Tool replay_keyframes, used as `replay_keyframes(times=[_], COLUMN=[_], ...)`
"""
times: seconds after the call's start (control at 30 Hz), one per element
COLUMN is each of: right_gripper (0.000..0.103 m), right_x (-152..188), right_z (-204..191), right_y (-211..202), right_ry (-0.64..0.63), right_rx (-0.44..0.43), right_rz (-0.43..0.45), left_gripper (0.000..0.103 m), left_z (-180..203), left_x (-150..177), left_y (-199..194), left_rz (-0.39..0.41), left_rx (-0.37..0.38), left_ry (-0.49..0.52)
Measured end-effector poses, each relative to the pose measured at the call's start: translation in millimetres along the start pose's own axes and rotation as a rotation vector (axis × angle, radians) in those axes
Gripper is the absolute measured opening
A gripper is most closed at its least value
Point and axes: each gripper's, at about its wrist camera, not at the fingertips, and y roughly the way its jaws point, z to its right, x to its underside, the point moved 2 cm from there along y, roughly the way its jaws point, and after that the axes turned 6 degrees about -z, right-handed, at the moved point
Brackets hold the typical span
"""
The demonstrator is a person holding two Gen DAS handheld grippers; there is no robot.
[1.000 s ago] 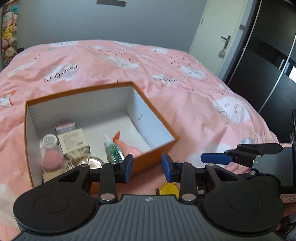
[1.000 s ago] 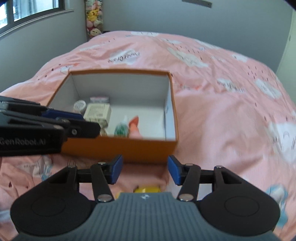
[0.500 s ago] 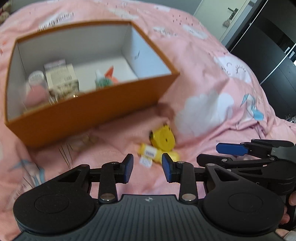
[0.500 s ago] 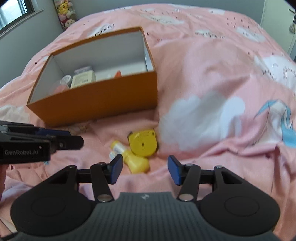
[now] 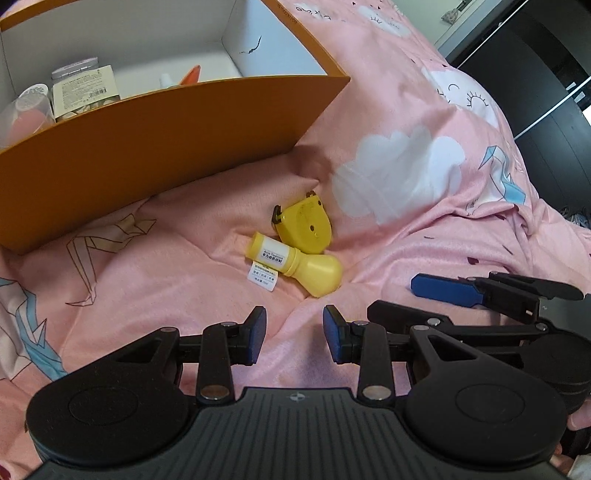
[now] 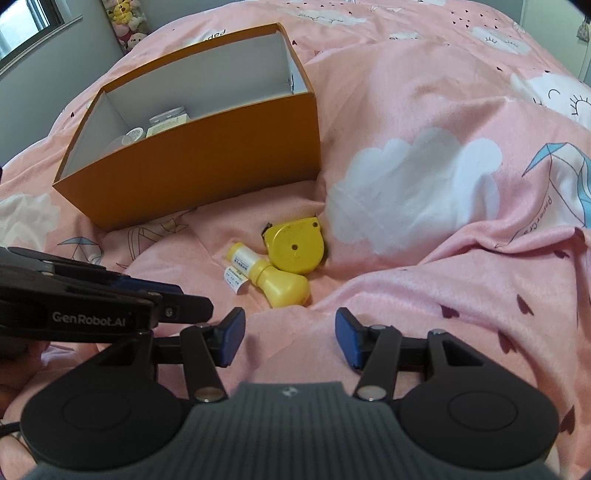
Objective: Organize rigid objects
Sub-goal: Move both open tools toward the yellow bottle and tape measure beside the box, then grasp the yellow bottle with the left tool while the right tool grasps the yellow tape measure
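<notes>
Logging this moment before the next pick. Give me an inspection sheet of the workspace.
Surface: pink bedspread with cloud prints, rumpled.
Job's things: yellow tape measure and yellow bottle lie touching on the bedspread, outside the orange box; box open, several small items inside at its left end.
Clutter: nothing seen.
Grippers: left gripper and right gripper both open, empty, short of the yellow items.
Cables: nothing seen.
Surroundings: plush toys by the window, dark wardrobe, door.
</notes>
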Motion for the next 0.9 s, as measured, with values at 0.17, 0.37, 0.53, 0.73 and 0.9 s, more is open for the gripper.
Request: replay_keyframes(times=[0.17,0.37,0.53,0.73,0.9], right_gripper=[0.053,0.044,0.042,0.038,0.038], right_x=[-2,-5,-24,-37,-41], right_z=[1,5,12,19,28], right_y=[2,4,14,30,45], right_ry=[0.000,0.017,0.031,0.037,0.078], right_rx=[-0.008,0.013,0.065,0.059,0.030], right_rz=[-0.003,0.014,0.027,0.016,-0.012], left_gripper=[0.040,0.041,0.043,0.047,0.047], left_z=[2,3,-6,-20,-31], left_x=[-15,-28,-36,-36,-39], left_y=[9,30,37,55,71], left_rz=[0.001,-0.044,-0.020,-0.060,-0.081], left_rx=[0.017,0.029,0.033,0.071,0.109], left_ry=[-0.035,-0.100,-0.199,-0.334,-0.441])
